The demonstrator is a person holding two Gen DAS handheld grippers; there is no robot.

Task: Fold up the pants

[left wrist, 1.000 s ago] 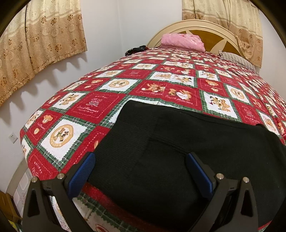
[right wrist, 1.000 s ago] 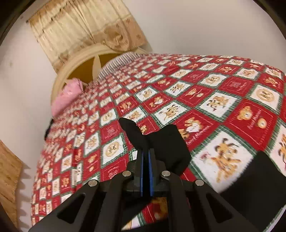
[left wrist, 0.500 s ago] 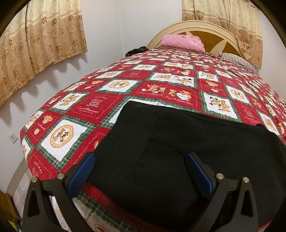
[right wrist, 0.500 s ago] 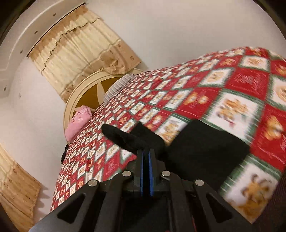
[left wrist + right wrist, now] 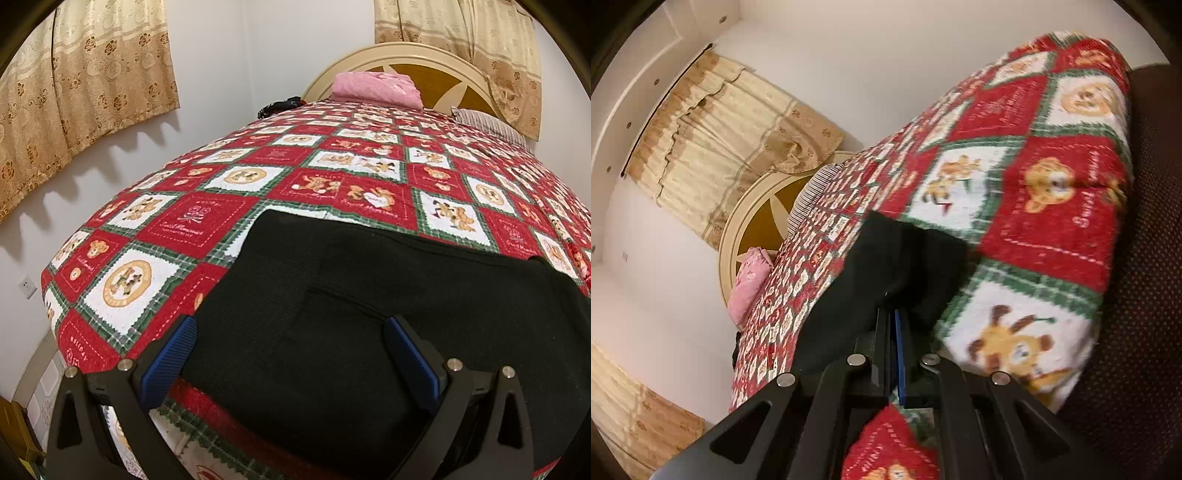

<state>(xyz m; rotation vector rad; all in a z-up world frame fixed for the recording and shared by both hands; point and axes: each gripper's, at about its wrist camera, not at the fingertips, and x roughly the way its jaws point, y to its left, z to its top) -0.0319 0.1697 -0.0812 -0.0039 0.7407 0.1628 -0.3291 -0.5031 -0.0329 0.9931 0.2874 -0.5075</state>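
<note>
While I hold both tools over the bed [image 5: 229, 221]:
Pants [image 5: 369, 314]: black, flat on the bed's near end.
Left hand-held gripper [image 5: 291, 350]: I see jaws wide apart, above the pants.
Right hand-held gripper [image 5: 894, 325]: clamped on a lifted pants [image 5: 886, 266] fold, only its view shows this.

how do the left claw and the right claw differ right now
The left claw is open, its blue pads spread wide over the black pants; the right claw is shut on a bunch of the pants. The left claw looks level along the quilt, holding nothing; the right claw is steeply tilted, so the bed appears slanted. The left view is sharp, the right one blurred. Both are black with blue pads.
</note>
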